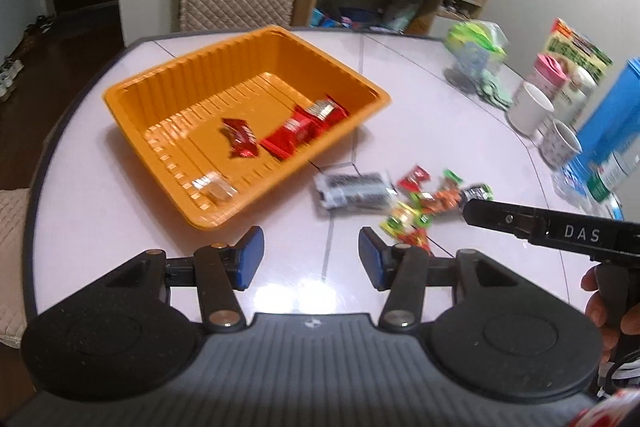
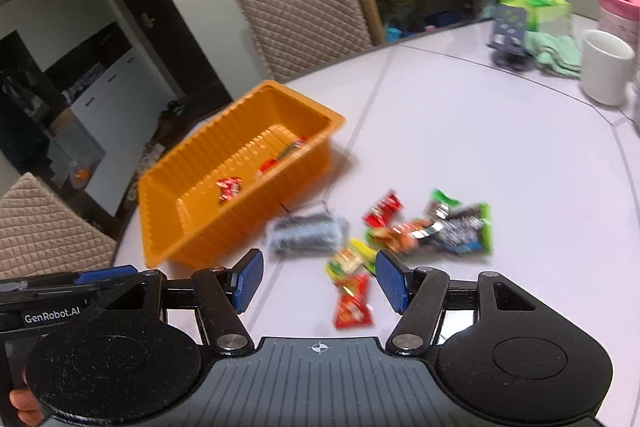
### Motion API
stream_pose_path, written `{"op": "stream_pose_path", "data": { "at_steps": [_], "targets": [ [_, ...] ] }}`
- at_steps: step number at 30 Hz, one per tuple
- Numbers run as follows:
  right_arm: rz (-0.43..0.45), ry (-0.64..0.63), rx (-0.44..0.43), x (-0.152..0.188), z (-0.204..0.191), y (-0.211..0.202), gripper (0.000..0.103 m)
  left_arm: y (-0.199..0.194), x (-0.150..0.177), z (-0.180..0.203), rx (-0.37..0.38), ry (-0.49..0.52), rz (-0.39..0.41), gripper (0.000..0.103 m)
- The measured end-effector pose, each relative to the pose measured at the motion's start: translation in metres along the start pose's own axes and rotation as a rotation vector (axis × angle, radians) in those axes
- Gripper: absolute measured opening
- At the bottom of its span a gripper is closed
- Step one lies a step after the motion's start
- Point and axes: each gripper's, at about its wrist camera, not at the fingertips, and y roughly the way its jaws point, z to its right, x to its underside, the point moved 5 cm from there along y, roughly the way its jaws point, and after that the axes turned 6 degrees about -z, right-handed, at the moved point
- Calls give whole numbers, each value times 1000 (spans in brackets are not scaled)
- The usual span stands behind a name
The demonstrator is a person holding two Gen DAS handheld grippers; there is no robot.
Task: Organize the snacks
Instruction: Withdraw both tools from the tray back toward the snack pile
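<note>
Left tongs (image 1: 311, 257), seen from the left wrist, hang open and empty over the white counter (image 1: 420, 99). Ahead on the left sits an orange tray (image 1: 132, 95) holding red snack packets (image 1: 294, 131) and a clear-wrapped piece (image 1: 214, 187). A dark packet (image 1: 352, 191) lies just right of the tray, with a blurred heap of loose snacks (image 1: 424, 211) beside it. An arm of the right tongs (image 1: 532, 223) reaches in from the right, by the heap.

From the right wrist, the right tongs (image 2: 320, 279) stand open with nothing between the pads, above a red packet (image 2: 352, 303) at the heap's (image 2: 424, 231) near edge. The tray (image 2: 168, 211) lies left; mugs (image 2: 604, 67) stand at the far right.
</note>
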Motion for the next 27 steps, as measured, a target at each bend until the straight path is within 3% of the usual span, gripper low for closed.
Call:
{"op": "stream_pose_path", "data": {
  "at_steps": [15,27],
  "targets": [
    [-8,101,113,38,52,-23,62,32,23,40,44,116,-57,48],
    [-53,32,110,42,40,8,62,50,24,36,20,133,-94,48]
  ]
}}
